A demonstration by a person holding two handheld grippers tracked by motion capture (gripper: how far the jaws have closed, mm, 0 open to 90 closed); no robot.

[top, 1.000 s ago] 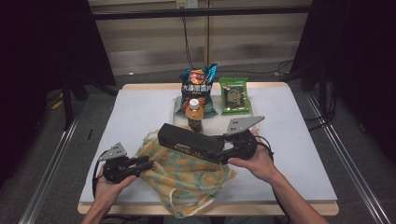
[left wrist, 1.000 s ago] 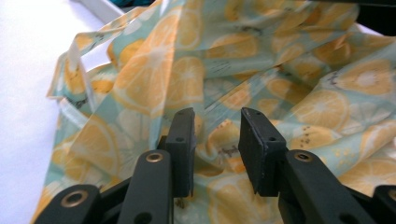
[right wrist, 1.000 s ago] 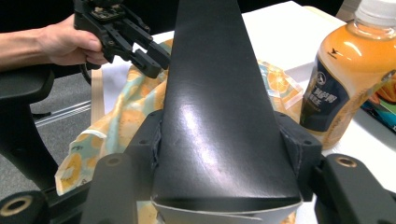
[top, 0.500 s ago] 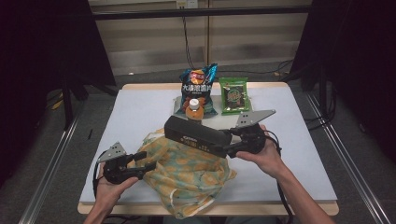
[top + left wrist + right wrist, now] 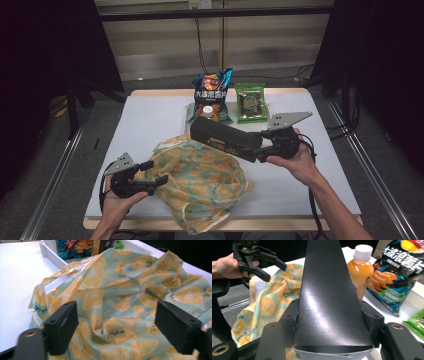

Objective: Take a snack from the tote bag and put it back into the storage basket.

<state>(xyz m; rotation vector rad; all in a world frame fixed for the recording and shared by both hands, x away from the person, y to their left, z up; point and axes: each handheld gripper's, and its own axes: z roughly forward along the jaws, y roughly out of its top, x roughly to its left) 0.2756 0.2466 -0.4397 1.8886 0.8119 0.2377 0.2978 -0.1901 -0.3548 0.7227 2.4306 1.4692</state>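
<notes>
Two grippers worked over the white bench (image 5: 150,115). From the high view, the right gripper (image 5: 260,150) clamped one end of a long black box (image 5: 225,139), its long axis running up-left toward the chip bag (image 5: 212,92), above the orange-print cloth bag (image 5: 200,185). The left gripper (image 5: 152,172) had just been opening, its jaws spread at the bag's edge. In the left gripper view, the jaws stood wide apart with cloth bag (image 5: 120,297) beyond them, unpinched. In the right gripper view, the black box (image 5: 327,297) pointed away beside the juice bottle (image 5: 359,270).
</notes>
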